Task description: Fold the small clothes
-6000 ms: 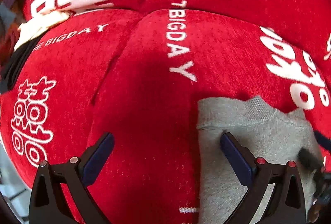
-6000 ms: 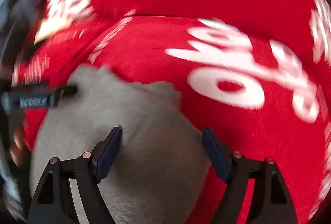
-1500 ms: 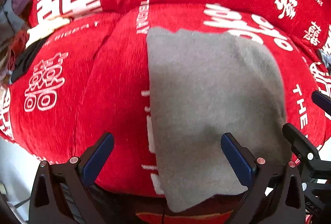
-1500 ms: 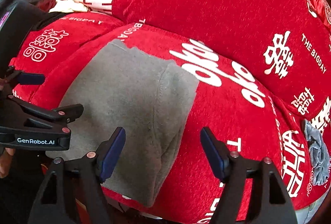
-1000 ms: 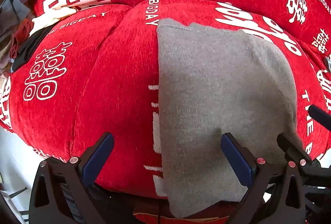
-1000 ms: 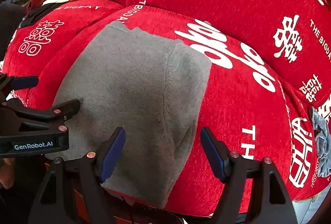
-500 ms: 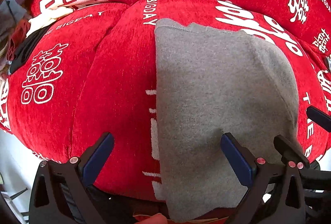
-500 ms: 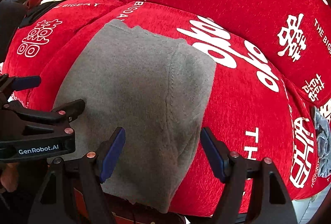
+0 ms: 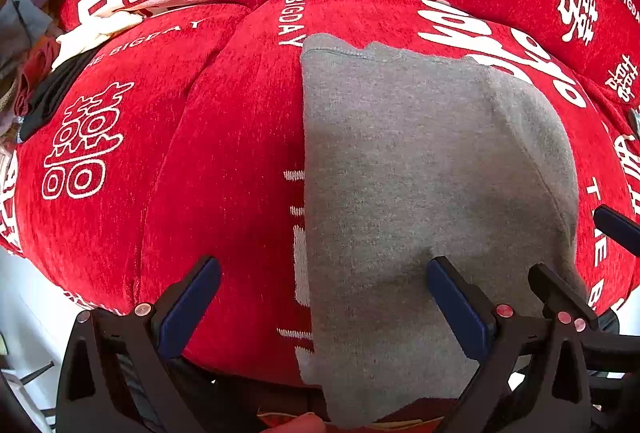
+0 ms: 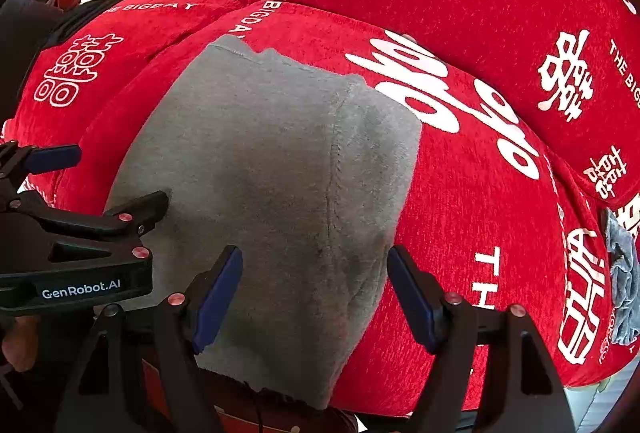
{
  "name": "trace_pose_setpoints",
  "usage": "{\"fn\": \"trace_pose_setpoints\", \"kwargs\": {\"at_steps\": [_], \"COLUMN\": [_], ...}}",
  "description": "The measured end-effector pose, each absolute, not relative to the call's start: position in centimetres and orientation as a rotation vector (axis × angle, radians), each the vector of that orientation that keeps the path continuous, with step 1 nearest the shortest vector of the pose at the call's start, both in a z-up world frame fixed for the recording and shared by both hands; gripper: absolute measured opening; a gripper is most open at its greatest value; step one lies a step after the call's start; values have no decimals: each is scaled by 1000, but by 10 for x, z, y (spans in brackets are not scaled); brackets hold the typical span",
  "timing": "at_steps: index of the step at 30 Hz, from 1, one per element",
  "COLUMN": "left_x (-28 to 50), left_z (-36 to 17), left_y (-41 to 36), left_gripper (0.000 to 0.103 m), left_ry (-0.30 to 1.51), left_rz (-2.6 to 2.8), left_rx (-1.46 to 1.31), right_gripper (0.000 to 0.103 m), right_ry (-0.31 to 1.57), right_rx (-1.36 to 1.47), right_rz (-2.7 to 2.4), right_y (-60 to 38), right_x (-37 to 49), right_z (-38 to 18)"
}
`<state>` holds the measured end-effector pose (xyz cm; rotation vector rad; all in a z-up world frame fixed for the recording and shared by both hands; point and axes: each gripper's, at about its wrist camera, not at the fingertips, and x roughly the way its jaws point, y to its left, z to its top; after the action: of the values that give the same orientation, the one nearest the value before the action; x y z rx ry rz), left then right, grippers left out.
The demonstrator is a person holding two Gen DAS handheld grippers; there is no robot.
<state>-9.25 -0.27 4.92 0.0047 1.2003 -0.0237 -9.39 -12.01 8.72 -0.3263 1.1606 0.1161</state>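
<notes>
A grey garment [image 9: 420, 173] lies spread flat on a red sofa seat cushion [image 9: 224, 161], its near end hanging over the cushion's front edge; it also shows in the right wrist view [image 10: 280, 185]. My left gripper [image 9: 320, 297] is open and empty, hovering over the garment's near left edge. My right gripper [image 10: 314, 293] is open and empty over the garment's near right part, astride its vertical seam. The left gripper also shows at the left of the right wrist view [image 10: 100, 189]. One right fingertip [image 9: 616, 229] shows at the left view's right edge.
The sofa is covered in red fabric with white characters and lettering. A pile of mixed clothes [image 9: 36, 45] lies at the far left of the sofa. A small blue-grey cloth [image 10: 622, 285] lies on the cushion at the right. Pale floor [image 9: 24, 313] shows below left.
Both grippers have come slightly closer to the garment's near end. The garment lies as before. Six seconds ago it was a smaller bunch under the grippers.
</notes>
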Motion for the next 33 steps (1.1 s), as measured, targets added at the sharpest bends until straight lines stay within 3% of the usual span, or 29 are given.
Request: {"fn": "trace_pose_setpoints", "kwargs": {"at_steps": [33], "left_x": [-98], "left_z": [59], "left_y": [2], "left_gripper": [103], "left_ry": [1174], "left_rz": [-37], "left_rx": [-23], "right_gripper": [78], "right_ry": [1161], "right_rx": [-363], "right_rz": [98], "right_y": [-114], "right_x": [-101], "right_z": [93]}}
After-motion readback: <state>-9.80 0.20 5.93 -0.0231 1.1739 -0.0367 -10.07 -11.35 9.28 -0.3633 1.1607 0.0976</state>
